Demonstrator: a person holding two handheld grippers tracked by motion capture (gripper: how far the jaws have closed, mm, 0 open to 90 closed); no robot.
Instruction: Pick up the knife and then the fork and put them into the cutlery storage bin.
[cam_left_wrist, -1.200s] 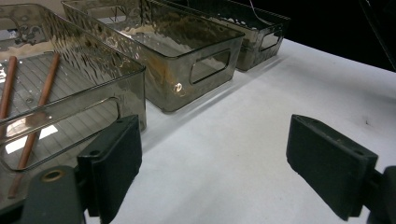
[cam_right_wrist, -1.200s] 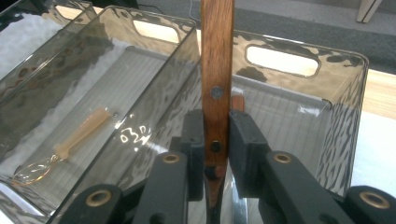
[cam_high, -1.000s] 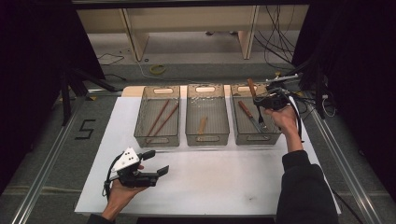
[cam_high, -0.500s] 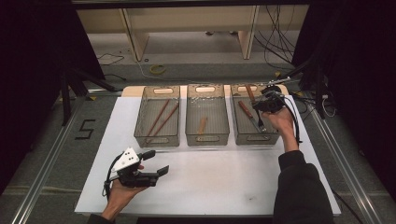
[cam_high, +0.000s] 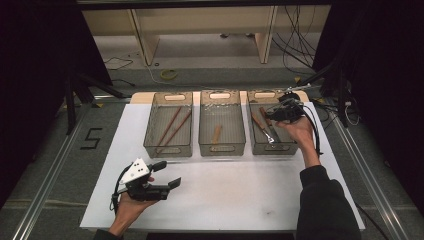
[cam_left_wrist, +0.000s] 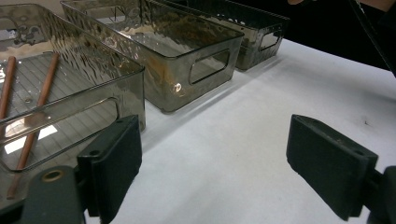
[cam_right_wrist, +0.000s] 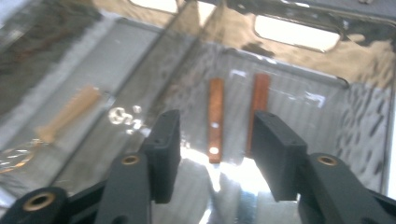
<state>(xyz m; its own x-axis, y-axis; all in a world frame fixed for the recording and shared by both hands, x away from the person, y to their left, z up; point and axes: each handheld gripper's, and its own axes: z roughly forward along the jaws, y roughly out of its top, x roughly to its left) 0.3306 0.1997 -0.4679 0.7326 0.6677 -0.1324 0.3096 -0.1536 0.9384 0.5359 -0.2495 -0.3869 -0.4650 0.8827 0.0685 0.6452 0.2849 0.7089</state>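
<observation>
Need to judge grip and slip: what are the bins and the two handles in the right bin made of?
Right bin: seemingly smoky clear plastic, glossy; rippled walls glint and show contents through. Handles: reddish-brown, probably wood, though their sheen could be lacquer or plastic.

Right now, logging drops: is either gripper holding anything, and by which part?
Nothing is held. The right gripper, jaws just opened, hangs over two brown-handled utensils lying in the right bin. The left gripper is open.
</observation>
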